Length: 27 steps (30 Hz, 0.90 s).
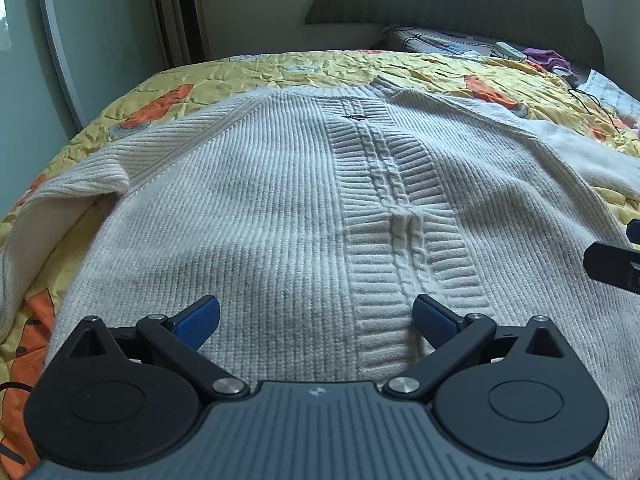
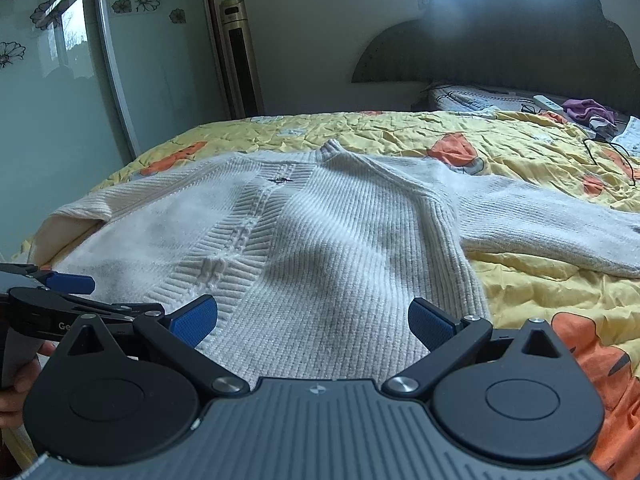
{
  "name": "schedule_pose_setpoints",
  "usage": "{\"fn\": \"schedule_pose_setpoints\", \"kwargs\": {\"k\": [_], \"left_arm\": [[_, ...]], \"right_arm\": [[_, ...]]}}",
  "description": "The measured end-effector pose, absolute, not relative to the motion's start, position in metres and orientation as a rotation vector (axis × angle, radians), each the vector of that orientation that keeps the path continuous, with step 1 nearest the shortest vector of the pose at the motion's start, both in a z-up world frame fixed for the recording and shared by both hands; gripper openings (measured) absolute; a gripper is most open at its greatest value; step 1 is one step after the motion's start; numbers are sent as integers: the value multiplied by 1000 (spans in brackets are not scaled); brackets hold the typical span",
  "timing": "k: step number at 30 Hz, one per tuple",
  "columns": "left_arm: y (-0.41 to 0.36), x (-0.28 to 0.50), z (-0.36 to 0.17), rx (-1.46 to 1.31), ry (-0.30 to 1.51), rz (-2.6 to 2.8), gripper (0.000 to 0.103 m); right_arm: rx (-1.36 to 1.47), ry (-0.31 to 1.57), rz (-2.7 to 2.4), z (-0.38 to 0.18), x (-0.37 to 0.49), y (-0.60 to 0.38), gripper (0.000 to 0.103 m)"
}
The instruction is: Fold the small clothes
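Note:
A cream ribbed knit sweater with a cable band down its middle lies flat, front up, on the bed, collar at the far end. My left gripper hovers open over its lower hem, just left of the cable band, holding nothing. Over the sweater's right half near the hem, my right gripper is open too, nothing between its blue pads. The right sleeve stretches out sideways across the quilt. The left sleeve is folded under at the bed's left edge. The left gripper also shows at the right wrist view's left edge.
A yellow quilt with orange patches covers the bed. At the far right lie a purple cloth, a white remote and a black cable. A dark headboard, a tower fan and a glass wardrobe door stand behind.

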<state>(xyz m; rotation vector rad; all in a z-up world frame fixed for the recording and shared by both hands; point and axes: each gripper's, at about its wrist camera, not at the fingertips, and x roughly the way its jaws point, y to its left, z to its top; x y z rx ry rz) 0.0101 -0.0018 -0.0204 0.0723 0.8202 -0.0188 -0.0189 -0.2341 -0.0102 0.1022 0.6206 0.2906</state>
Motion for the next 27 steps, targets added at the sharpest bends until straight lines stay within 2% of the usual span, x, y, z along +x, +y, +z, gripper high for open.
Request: {"fn": "schedule_pose_setpoints", "kwargs": {"k": [27], "left_arm": [[-6,11,-23,87,825,-17,103]], "right_arm": [[200,607,354,-7,-19,-250,103]]}}
